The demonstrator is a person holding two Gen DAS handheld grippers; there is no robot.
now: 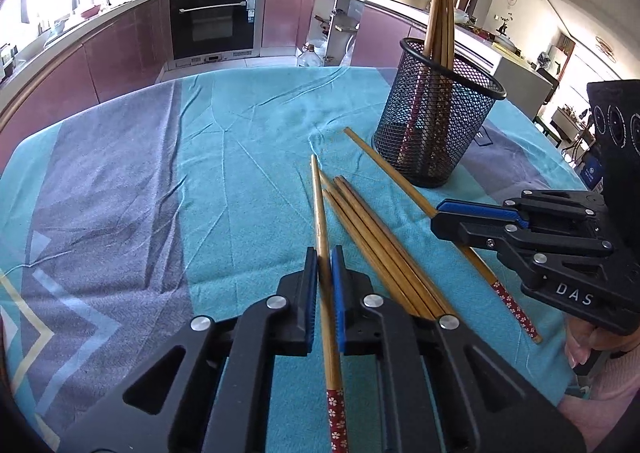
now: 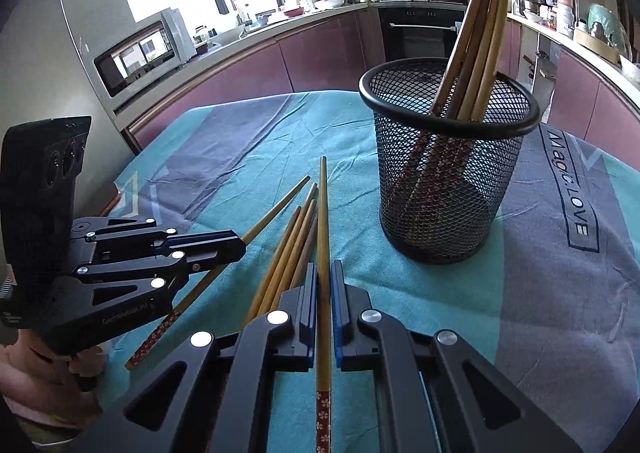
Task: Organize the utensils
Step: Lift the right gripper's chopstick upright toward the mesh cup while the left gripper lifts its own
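Note:
My left gripper (image 1: 325,273) is shut on a wooden chopstick (image 1: 320,205) with a red flowered end; it also shows in the right wrist view (image 2: 234,247). My right gripper (image 2: 323,285) is shut on another chopstick (image 2: 323,213), seen from the left wrist view (image 1: 440,217) clamping the chopstick (image 1: 376,155) that runs toward the holder. Several loose chopsticks (image 1: 376,237) (image 2: 288,257) lie on the cloth between the grippers. A black mesh holder (image 1: 436,113) (image 2: 444,173) stands beyond with several chopsticks upright in it.
The table is covered with a teal and grey cloth (image 1: 160,173) (image 2: 560,253). Kitchen cabinets and an oven (image 1: 214,21) lie beyond the table's far edge. A microwave (image 2: 140,57) stands at the left.

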